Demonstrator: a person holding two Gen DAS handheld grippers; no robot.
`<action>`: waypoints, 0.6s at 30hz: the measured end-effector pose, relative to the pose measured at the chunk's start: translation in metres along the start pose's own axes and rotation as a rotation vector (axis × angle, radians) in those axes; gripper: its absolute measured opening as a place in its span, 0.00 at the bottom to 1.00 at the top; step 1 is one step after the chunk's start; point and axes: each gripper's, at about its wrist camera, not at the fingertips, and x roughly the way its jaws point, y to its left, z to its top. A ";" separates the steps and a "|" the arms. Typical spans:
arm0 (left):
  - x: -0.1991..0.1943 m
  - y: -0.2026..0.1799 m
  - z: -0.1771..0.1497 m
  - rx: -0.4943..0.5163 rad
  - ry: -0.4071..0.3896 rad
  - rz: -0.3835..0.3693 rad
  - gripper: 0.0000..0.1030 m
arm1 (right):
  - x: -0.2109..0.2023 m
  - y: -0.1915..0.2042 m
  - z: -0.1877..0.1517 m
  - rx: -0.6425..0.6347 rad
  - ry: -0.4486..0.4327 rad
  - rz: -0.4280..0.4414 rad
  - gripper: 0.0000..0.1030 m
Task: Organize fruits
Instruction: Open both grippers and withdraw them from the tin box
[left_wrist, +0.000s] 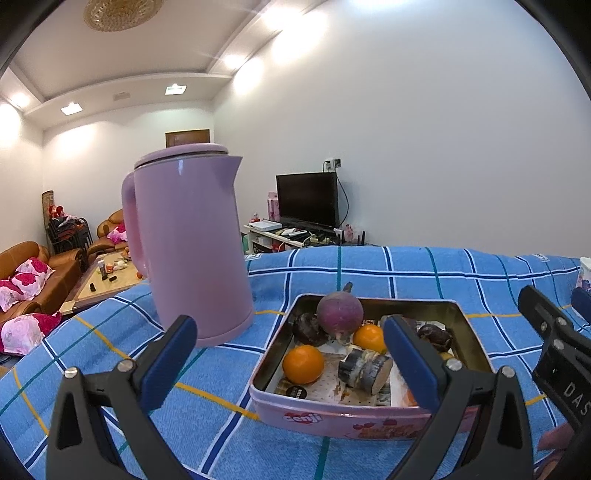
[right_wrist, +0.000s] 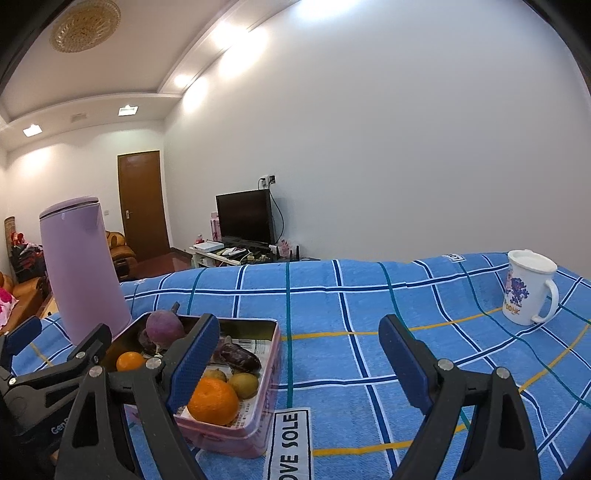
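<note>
A pink tin box (left_wrist: 343, 417) sits on a table under a blue checked cloth (right_wrist: 369, 295), holding the fruit: a purple round fruit (left_wrist: 339, 309) at the far side, an orange (left_wrist: 303, 363) near the left wall, a second orange (left_wrist: 369, 338) mid-box, dark wrinkled fruits (left_wrist: 308, 328) and a cut dark chunk (left_wrist: 364, 369) on the printed paper lining. From the right wrist camera, two small yellow-green fruits (right_wrist: 243, 384) show by the box's near right corner. The oranges look firm and light, their skins slightly slick — best pinched across the middle; the wrinkled ones are probably soft and would bruise under a hard squeeze, and the big purple one seems heavier, likely to roll. The left gripper (left_wrist: 288, 349) hangs at the box's near edge, jaws spread wide and empty; the right gripper (right_wrist: 299, 354) stands just right of the box, likewise released, nothing between its pads. A lilac kettle (left_wrist: 192, 243) stands left of the box, a white mug (right_wrist: 528, 291) far right. Legible writing: "OVE SOLE" on a cloth label (right_wrist: 290, 443) — the box's red logo and the mug's print are too unclear to read.
</note>
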 end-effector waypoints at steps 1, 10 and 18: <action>0.000 0.000 0.000 0.001 -0.001 0.000 1.00 | -0.001 0.000 0.000 0.001 -0.003 0.000 0.87; 0.002 -0.001 0.001 0.006 0.005 0.014 1.00 | -0.002 -0.001 -0.001 0.001 -0.009 -0.001 0.87; 0.006 0.000 0.001 -0.011 0.024 0.025 1.00 | -0.002 -0.001 -0.001 0.000 -0.007 0.000 0.87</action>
